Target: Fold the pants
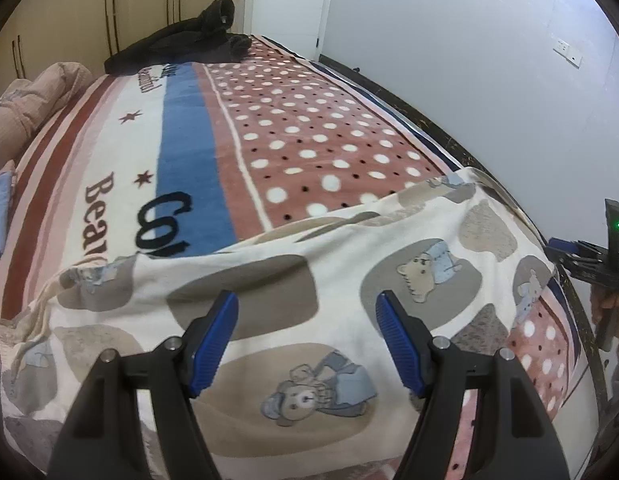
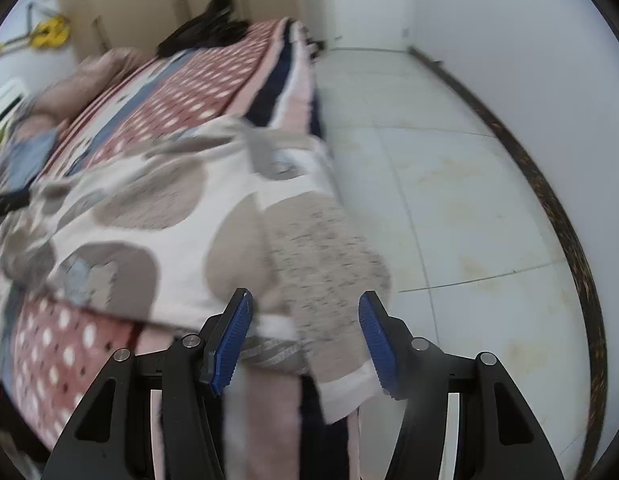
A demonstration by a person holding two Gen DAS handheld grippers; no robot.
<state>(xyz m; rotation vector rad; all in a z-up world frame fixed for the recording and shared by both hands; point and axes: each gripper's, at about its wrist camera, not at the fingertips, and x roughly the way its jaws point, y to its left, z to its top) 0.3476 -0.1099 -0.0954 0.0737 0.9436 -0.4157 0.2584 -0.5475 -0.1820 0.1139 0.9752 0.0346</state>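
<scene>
left wrist cam hangs close above the bed (image 1: 309,128), angled down toward the door at 12. right wrist cam sits at the bed's edge, floor (image 2: 449,200) at 3. both catch the bear-print pants (image 1: 349,264).

Each black plastic two-finger left gripper (image 1: 307,340) and right gripper (image 2: 305,338) is fitted with ribbed blue pads (image 1: 211,344) and silver pivot screws (image 1: 109,356)

Pants (image 1: 349,248): white, taupe blotches, bear print. Blanket (image 1: 309,132): pink polka dots, blue stripe. Gripper pads (image 1: 213,340): blue.
</scene>
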